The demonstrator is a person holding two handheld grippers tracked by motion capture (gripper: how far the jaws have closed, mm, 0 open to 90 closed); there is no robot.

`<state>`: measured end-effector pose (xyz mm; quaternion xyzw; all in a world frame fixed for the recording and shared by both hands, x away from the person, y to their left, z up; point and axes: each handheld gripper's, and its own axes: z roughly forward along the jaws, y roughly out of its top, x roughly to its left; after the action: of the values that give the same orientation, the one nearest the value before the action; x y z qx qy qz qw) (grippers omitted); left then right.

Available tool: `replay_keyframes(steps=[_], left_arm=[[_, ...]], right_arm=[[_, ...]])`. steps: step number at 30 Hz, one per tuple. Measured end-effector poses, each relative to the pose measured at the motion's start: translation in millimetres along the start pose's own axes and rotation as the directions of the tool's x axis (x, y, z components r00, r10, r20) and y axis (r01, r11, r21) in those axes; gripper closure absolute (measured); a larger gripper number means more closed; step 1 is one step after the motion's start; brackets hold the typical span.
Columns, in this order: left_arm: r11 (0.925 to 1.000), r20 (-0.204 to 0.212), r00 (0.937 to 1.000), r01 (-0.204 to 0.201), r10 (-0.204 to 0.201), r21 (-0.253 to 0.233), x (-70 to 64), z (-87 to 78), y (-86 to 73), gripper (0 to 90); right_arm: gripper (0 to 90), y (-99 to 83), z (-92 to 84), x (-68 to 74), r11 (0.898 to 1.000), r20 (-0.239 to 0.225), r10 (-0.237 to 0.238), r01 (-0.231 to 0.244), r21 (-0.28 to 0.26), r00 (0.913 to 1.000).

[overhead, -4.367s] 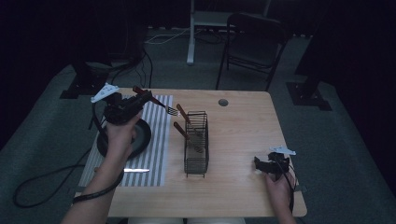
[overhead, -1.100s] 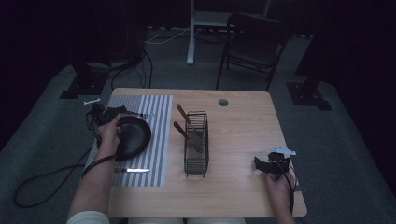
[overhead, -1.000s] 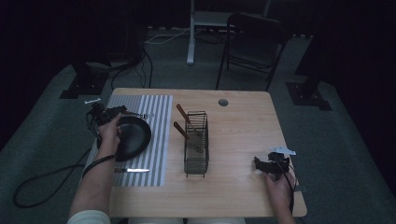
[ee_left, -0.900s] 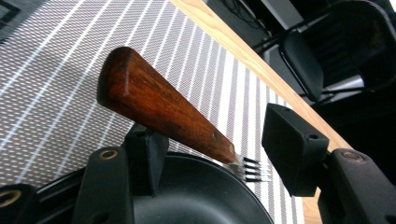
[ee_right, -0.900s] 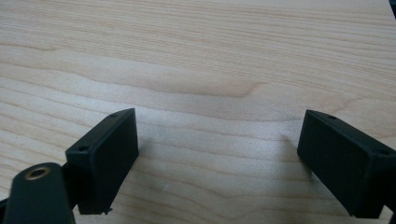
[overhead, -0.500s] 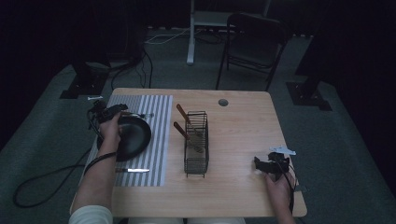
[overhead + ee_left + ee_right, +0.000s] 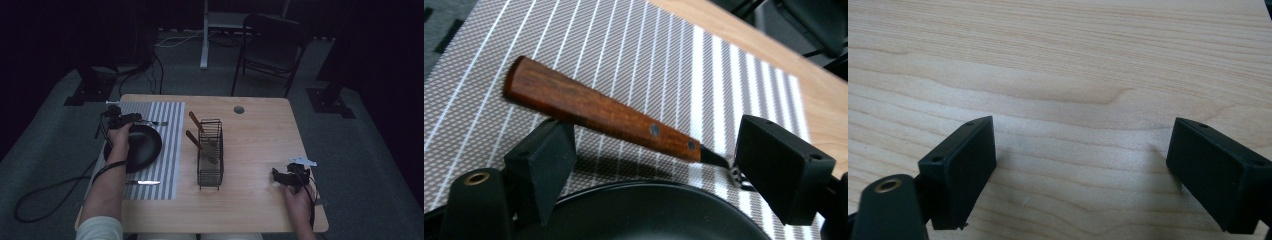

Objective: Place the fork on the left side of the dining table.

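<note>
A fork with a brown wooden handle (image 7: 599, 112) lies on the striped placemat (image 7: 649, 55), just beyond the rim of a black plate (image 7: 659, 215). My left gripper (image 7: 649, 165) is open. Its jaws have just been opening, and the handle lies across the gap at their tips with neither pad pressing on it. In the high view the left gripper (image 7: 124, 119) sits at the plate's (image 7: 145, 147) far left edge, with the fork (image 7: 155, 122) pointing right. My right gripper (image 7: 1080, 170) is open over bare wood, and rests near the table's front right (image 7: 281, 176).
A black wire rack (image 7: 210, 160) stands mid-table with two wooden-handled utensils (image 7: 197, 125) leaning in it. A knife (image 7: 142, 182) lies on the placemat's (image 7: 170, 165) near end. A round cable hole (image 7: 239, 109) is at the back. A chair (image 7: 272, 42) stands behind the table.
The left hand, which held the fork up over the mat some seconds ago, has come down beside the plate, and the fork now lies on the mat. The right hand has not moved.
</note>
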<state>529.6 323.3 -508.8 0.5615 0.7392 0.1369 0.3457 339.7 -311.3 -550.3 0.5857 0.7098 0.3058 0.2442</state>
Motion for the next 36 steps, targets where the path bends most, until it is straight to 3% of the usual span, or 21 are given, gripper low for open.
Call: replay_keyframes(steps=[6,10,16,20,24,30,31,36], left_arm=[[0.9999,-0.035,0.9994,0.001,-0.002,-0.011,3.2,-4.8,1.6,17.4],[0.9997,-0.023,0.9997,0.005,-0.006,-0.024,3.5,-9.8,1.0,17.4],[0.9993,-0.004,0.9995,-0.031,0.031,-0.023,-3.5,-19.0,-3.0,17.4],[0.9967,-0.002,0.997,-0.078,0.078,-0.024,-7.3,-27.6,-10.0,17.4],[0.9955,0.008,0.9958,-0.091,0.091,-0.026,-8.1,-33.5,-14.3,17.4],[0.9911,0.031,0.9909,-0.13,0.131,-0.029,-9.8,-41.0,-27.0,17.4],[0.9874,0.025,0.9872,-0.157,0.158,-0.016,-9.7,-42.3,-33.5,17.4],[0.9816,0.033,0.9812,-0.19,0.19,-0.021,-9.7,-49.0,-41.1,17.4]], right_arm=[[12.1,0.0,0.0,0.0,1.0,0.0,0.0,0.0,0.0,1.0],[12.1,0.0,0.0,0.0,1.0,0.0,0.0,0.0,0.0,1.0],[12.1,0.0,0.0,0.0,1.0,0.0,0.0,0.0,0.0,1.0],[12.1,0.0,0.0,0.0,1.0,0.0,0.0,0.0,0.0,1.0],[12.1,0.0,0.0,0.0,1.0,0.0,0.0,0.0,0.0,1.0],[12.1,0.1,0.0,0.0,1.0,0.0,0.0,0.0,0.0,1.0],[12.1,0.1,0.0,0.0,1.0,0.0,0.0,0.0,0.0,1.0],[12.1,0.1,0.0,0.0,1.0,0.0,0.0,0.0,0.0,1.0]])
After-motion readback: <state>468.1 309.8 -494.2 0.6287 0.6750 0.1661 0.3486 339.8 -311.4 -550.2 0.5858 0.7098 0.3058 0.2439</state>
